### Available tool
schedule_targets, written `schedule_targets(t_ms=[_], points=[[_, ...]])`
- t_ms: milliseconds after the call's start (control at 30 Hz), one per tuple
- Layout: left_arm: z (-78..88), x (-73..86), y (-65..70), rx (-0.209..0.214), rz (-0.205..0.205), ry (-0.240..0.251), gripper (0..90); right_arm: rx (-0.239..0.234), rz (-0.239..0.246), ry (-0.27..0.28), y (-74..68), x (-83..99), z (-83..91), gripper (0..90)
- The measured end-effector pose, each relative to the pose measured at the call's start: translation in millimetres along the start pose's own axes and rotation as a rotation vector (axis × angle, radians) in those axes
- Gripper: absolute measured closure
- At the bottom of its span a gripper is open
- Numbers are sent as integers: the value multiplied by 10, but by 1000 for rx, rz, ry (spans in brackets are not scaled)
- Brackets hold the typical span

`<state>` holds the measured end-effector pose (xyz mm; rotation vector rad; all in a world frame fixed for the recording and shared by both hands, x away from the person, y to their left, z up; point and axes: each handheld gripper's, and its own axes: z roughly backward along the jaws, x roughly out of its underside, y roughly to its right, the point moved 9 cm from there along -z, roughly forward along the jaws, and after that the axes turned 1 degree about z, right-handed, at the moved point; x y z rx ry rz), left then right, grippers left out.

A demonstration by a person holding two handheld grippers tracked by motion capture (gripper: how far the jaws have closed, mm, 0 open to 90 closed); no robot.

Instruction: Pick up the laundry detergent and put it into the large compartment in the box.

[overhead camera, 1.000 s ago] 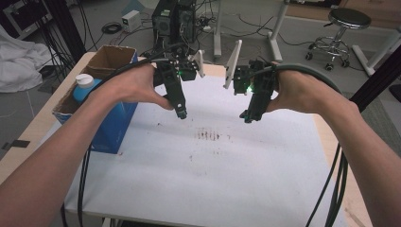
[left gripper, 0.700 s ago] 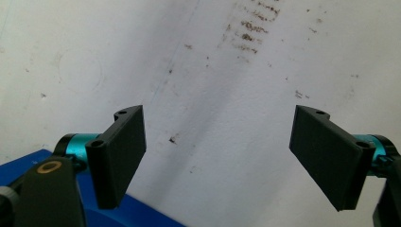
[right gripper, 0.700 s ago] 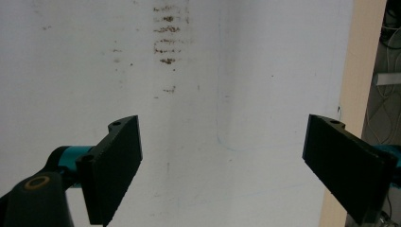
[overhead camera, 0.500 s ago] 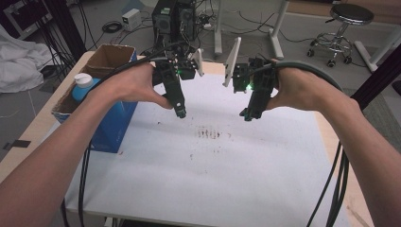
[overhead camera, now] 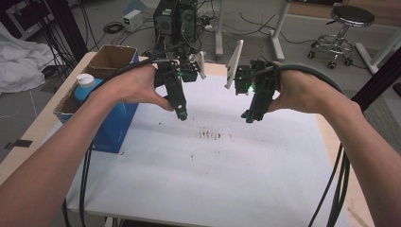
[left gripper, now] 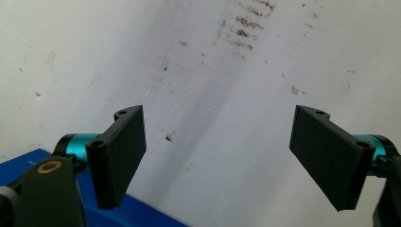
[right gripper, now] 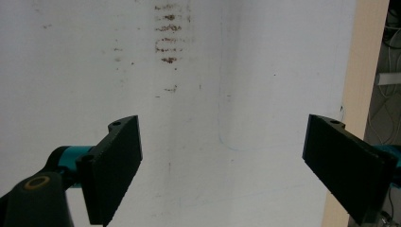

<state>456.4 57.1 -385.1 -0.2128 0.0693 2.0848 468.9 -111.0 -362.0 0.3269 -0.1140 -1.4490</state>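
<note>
With both claws gaped wide and empty, we hover the left claw (overhead camera: 181,115) and right claw (overhead camera: 249,116) mid-frame over the white sheet (overhead camera: 213,179). Nearest thing: blue bottle (overhead camera: 85,86) in the blue box (overhead camera: 113,127), upper left on the worktop (overhead camera: 33,137). Probably light, slick plastic; grip the body below the cap.

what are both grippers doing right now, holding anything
Left gripper: open, holding nothing, above the stained white sheet.
Right gripper: open, holding nothing, above the same sheet.
</note>
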Motion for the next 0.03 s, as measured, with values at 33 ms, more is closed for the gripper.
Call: schedule_targets(t_ms=[33], points=[[5, 3, 1, 0, 2, 2, 195, 1, -2, -1, -1, 1, 2, 118]])
